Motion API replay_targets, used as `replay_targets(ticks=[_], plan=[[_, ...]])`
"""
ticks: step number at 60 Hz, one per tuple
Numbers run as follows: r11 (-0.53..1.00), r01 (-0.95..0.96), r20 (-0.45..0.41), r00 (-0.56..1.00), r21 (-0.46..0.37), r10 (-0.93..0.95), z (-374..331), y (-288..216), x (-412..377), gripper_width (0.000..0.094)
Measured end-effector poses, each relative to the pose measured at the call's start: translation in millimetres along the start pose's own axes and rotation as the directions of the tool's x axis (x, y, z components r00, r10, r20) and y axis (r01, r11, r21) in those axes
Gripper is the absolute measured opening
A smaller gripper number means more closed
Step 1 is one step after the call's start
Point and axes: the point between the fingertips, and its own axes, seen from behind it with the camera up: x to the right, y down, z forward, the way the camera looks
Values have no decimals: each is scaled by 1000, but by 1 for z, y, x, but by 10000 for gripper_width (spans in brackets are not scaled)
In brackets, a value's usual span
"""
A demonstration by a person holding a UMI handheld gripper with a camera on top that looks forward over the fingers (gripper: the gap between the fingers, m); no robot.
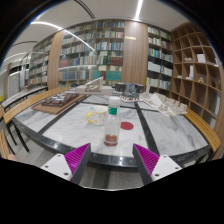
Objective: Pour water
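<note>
The hand-held gripper point(112, 162) is hovering at the bottom centre of the frame, its two magenta-padded fingers point(72, 160) standing wide apart and gripping nothing. Beyond them, mid-frame, a small clear bottle with a red cap point(111, 131) is standing upright on the white marble-patterned table point(165, 132).

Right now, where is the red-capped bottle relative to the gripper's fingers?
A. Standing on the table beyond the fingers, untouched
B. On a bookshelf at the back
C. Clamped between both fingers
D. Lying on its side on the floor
A. The red-capped bottle stands upright on the marble table, well ahead of the open gripper, whose fingers hold nothing.
</note>
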Motion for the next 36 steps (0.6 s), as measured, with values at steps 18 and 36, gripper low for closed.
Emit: replay_targets(ticks=[18, 36], plan=[[991, -79, -28, 996, 107, 83, 155, -37, 11, 851], [981, -98, -2, 995, 168, 100, 202, -49, 7, 480]])
